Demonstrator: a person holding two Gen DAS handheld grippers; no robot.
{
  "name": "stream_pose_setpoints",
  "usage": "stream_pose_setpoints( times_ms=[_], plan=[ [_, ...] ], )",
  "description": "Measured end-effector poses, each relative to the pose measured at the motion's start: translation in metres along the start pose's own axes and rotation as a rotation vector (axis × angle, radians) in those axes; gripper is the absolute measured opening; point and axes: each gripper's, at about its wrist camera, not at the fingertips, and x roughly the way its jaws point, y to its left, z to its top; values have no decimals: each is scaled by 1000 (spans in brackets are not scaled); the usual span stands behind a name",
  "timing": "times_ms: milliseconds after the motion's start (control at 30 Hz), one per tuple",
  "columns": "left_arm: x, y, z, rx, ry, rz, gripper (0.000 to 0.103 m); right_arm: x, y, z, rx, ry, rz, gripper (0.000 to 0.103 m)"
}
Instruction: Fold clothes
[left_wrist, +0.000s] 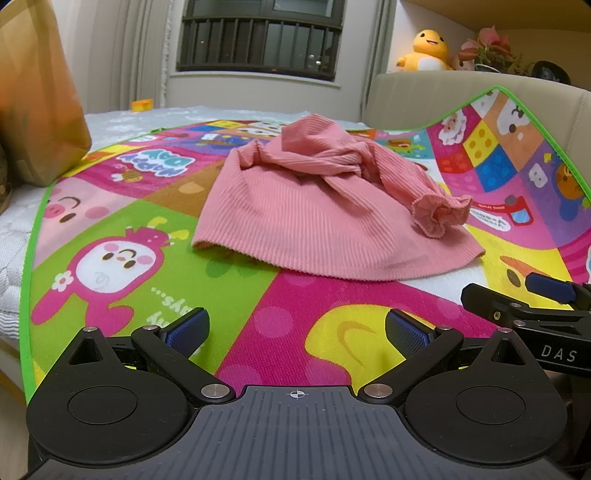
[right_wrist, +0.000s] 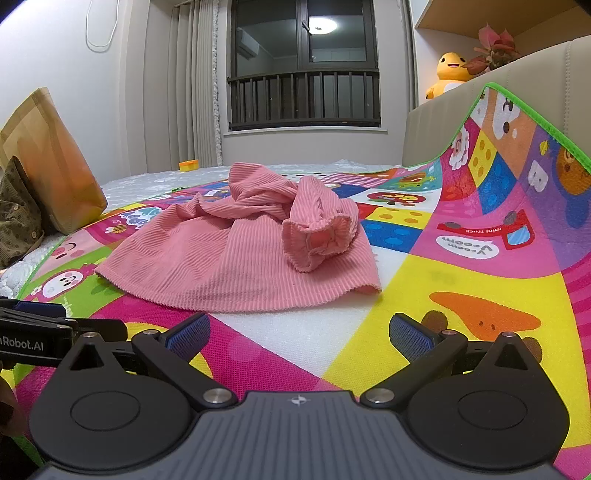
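Left gripper (left_wrist: 297, 326) is spread wide, blue pads (left_wrist: 186, 326) well apart, nothing between them; it sits low over the play mat (left_wrist: 110, 295), short of the garment. Right gripper (right_wrist: 300, 330) same story: fingers apart, empty, hovering over the mat's near edge. I can see each one from the other's camera — the right gripper at the right edge of the left wrist view, the left one at the left edge of the right wrist view — so they're side by side, close together.

Pink ribbed top (left_wrist: 317, 206) lies in the middle of the mat, ahead of both grippers and touching neither. It's bunched, not flat: hem runs along the near side, upper part is twisted into a knotty heap, one sleeve draped across the body with its frilled cuff (right_wrist: 325, 236) opening toward the right wrist camera. From the left view that cuff sits on the garment's right side, near the hem.

Mat is the colourful cartoon kind with a green border, spread on a white quilted mattress (left_wrist: 14, 229). Its right side is curled up against a beige padded headboard (left_wrist: 443, 92).

Background: brown paper bag (left_wrist: 40, 103) standing at the left on the bed, a dotted olive fabric item (right_wrist: 18, 218) just beside it, small orange-yellow block (right_wrist: 188, 164) at the far edge of the mattress, yellow plush toy (left_wrist: 426, 51) and a pink-leaved plant (left_wrist: 487, 48) above the headboard, dark window with railing bars (right_wrist: 303, 99) behind.
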Motion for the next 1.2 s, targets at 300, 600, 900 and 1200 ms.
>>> stream_pose_setpoints(
  times_ms=[300, 600, 900, 1200],
  plan=[
    [0, -1, 0, 1, 3, 1, 103, -1, 0, 0, 0, -1, 1, 103],
    [-1, -1, -1, 2, 4, 1, 103, 0, 0, 0, 2, 2, 1, 103],
    [-2, -2, -1, 6, 3, -1, 103, -1, -1, -1, 5, 1, 3, 103],
    [-2, -3, 0, 9, 4, -1, 103, -1, -1, 0, 5, 0, 4, 103]
  ],
)
